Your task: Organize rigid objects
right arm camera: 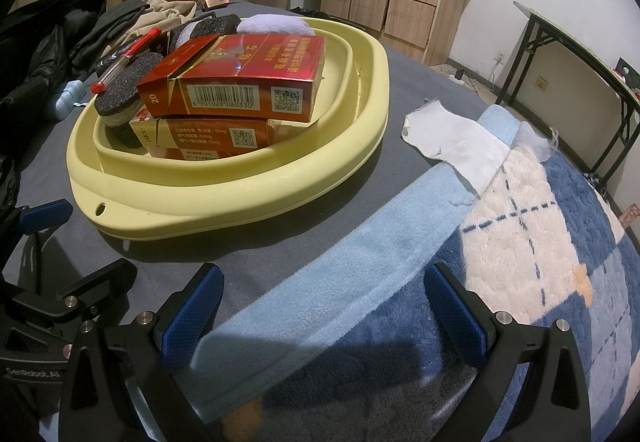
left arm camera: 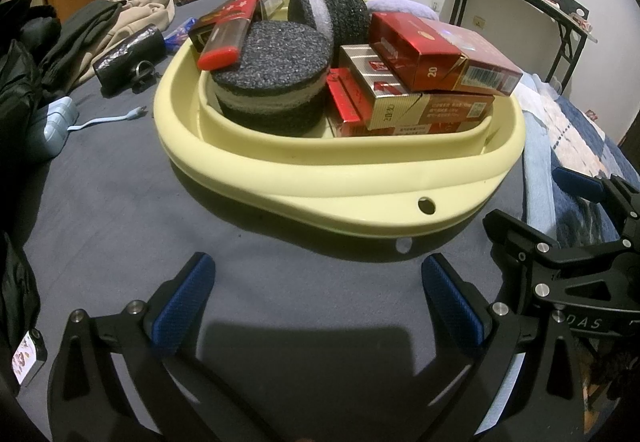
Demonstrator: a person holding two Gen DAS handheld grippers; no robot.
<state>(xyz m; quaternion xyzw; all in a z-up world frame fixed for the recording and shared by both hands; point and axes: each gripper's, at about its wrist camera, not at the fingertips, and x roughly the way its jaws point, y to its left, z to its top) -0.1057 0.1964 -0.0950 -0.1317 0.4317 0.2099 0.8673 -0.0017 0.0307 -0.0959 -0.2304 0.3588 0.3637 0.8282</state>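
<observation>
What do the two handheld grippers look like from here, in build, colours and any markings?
Both are alike: the left gripper and right gripper have black angular frames with silver bolt heads, and each finger carries a blue textured pad. The right gripper's body, seen from the left camera, bears pale lettering, partly cut off. The left gripper's body reads "GenRobot.AI". No cables, hands or sleeves show.

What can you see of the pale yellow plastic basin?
The pale yellow plastic basin is oval and shallow, with a thick rolled outer rim, an inner stepped wall and a small round hole in the rim. It sits flat on the grey bedsheet, piled with red cigarette boxes, dark round sponge pads and a red pen. Neither gripper touches it.
</observation>
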